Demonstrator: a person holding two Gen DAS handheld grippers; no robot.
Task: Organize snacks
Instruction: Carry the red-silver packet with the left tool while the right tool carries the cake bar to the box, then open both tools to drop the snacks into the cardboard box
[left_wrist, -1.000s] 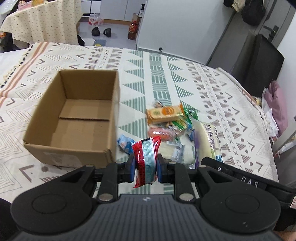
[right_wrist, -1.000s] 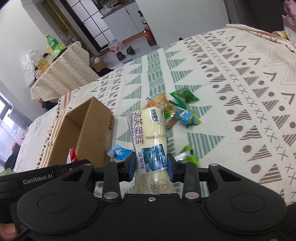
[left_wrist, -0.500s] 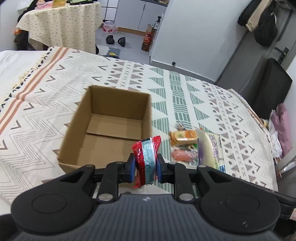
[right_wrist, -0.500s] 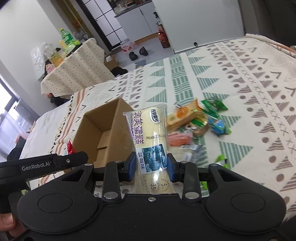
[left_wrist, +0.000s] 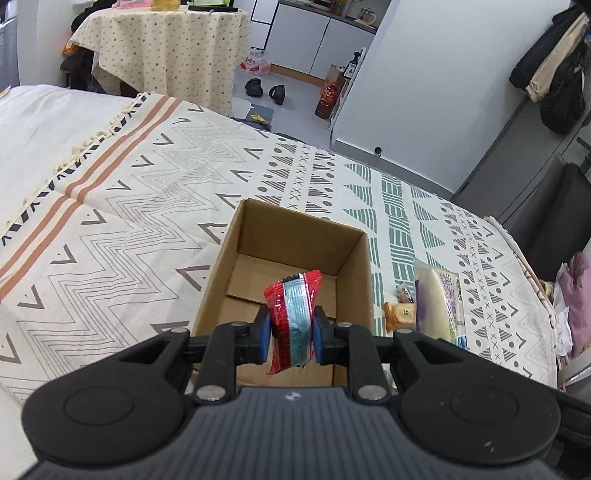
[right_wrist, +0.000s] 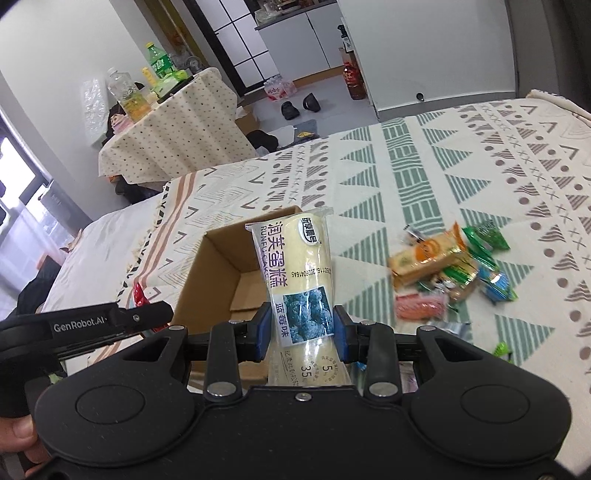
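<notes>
Cake pack | long axis forward, right hand-held gripper clamps it | left hand-held gripper clamps red packet

A lived-in home, bedroom open to a kitchen corner

Ahead of the claw lies a bed under a patterned blanket; beyond it slippers on the floor, a cloth-draped table with bottles, white cabinets, and coats hung far right.

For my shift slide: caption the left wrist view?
Left tool holds a red snack packet over the open cardboard box.
</notes>
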